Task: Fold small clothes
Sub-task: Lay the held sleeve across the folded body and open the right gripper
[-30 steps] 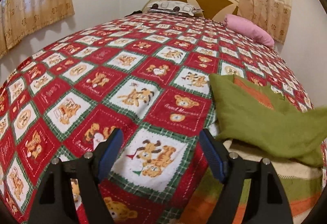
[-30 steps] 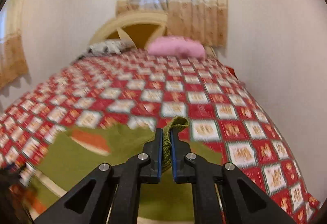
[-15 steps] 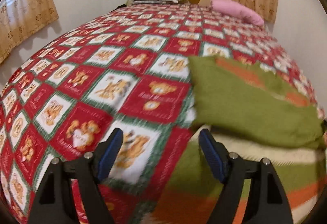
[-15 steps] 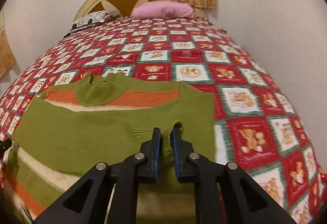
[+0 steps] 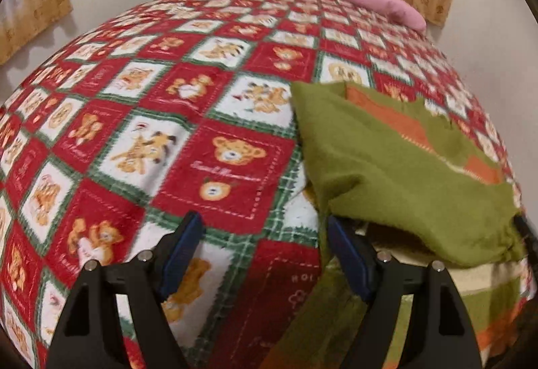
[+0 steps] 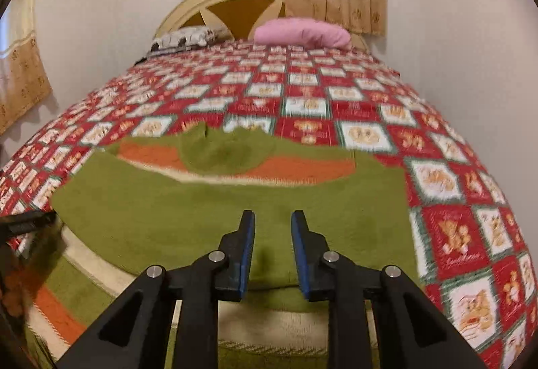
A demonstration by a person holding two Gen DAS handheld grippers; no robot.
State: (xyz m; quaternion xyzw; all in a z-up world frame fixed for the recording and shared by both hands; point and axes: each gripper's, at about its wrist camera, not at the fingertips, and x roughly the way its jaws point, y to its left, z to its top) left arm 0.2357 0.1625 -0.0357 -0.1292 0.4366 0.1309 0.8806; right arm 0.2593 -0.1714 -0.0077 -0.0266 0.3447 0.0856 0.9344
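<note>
While the right gripper [image 6: 271, 254] has just been opening its jaws, nothing between them, the green sweater [image 6: 208, 214] lies part-folded on the bed [image 6: 302, 93]. Left gripper [image 5: 265, 254] hangs released. Soft, floppy knit, probably light: best pinched at an edge.

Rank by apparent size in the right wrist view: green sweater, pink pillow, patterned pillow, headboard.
1. Green sweater, nearest the camera, so it looks inflated.
2. Headboard, partly hidden by the curtain and pillows.
3. Pink pillow.
4. Patterned pillow, close to the pink one; blur and foreshortening make that order unsure.
</note>
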